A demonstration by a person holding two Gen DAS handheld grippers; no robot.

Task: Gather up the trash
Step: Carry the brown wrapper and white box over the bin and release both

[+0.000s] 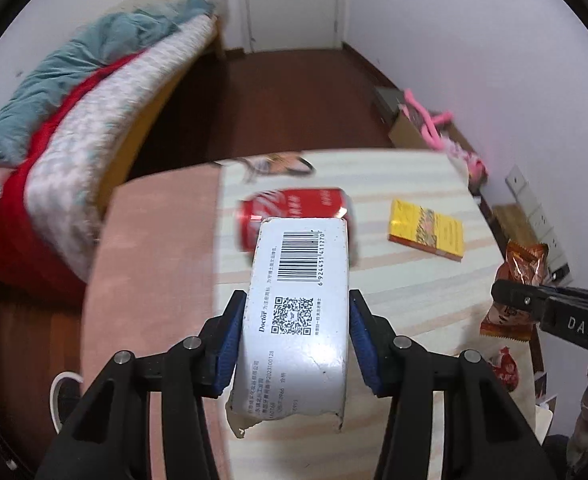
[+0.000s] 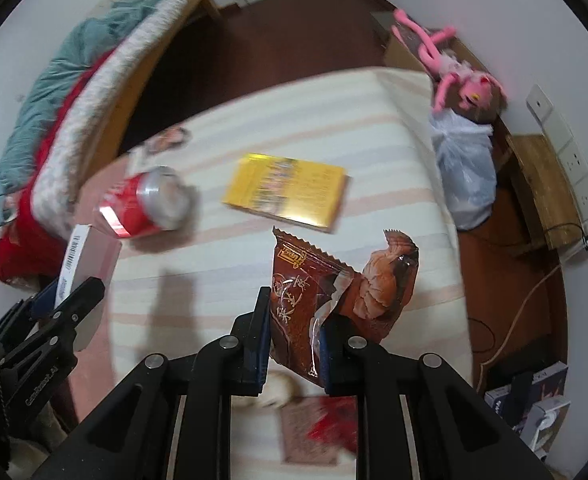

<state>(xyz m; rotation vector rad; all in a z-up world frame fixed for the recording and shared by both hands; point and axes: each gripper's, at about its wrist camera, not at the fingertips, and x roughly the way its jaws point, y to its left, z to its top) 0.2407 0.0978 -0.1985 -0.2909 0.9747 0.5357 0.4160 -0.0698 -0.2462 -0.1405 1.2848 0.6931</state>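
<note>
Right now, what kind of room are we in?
Most likely a bedroom. There's a bed piled with blankets, a pink plush toy on a cardboard box, and a small cloth-covered table with trash on it.

A pink plush toy (image 2: 454,68) lies near a rumpled, somewhat blurred bed (image 1: 74,152).

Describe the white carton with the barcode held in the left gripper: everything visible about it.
The white carton is a long, narrow cardboard box, scuffed and dented, its near end torn open with a ragged flap. The upward face carries a barcode, a QR code, the word "Doctor" and small Chinese print. It is held lengthwise between the blue pads of the left gripper, which press its two long sides, and its far end covers part of the red can in this view. In the right wrist view, one side looks pinkish.
</note>
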